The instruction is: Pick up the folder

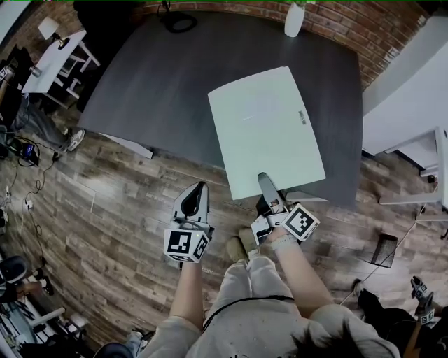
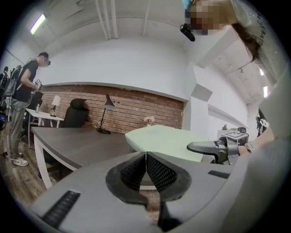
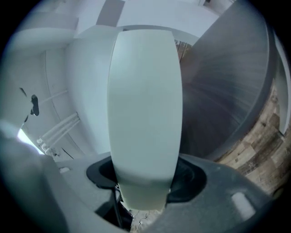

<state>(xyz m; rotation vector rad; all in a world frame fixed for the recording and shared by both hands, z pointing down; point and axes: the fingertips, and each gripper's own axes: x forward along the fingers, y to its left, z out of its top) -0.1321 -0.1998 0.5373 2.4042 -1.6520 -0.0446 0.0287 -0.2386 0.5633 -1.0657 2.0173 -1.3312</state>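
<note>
While the right gripper [image 1: 265,183] clamps its jaws on the near short edge of the pale green flat rectangular folder [image 1: 266,129], that folder stretches away from the person over the near right part of the dark grey tabletop [image 1: 161,84]. Its gripped end juts out past the tabletop's near edge, above the brown wood-plank floor [image 1: 105,217]. In the right gripper view the folder fills the gap between the jaws and runs straight up the middle of the picture, both pads pressed against its faces. A small dark label [image 1: 302,117] sits near the folder's right long edge. Whether the folder's far end touches the tabletop I cannot tell.

The left gripper [image 1: 198,190] hangs just off the tabletop's near edge, left of the folder and apart from it, over the floor. Its jaws are together, ribbed pads meeting with nothing between them.

At the tabletop's far edge stand a white vase [image 1: 295,19], towards the right corner, and the round black base of a desk lamp [image 1: 178,21], nearer the middle. A red brick wall [image 1: 364,28] runs behind that far edge. Beyond the tabletop's left end, a person in dark top [image 2: 22,91] stands beside a small white side table [image 1: 56,59].
</note>
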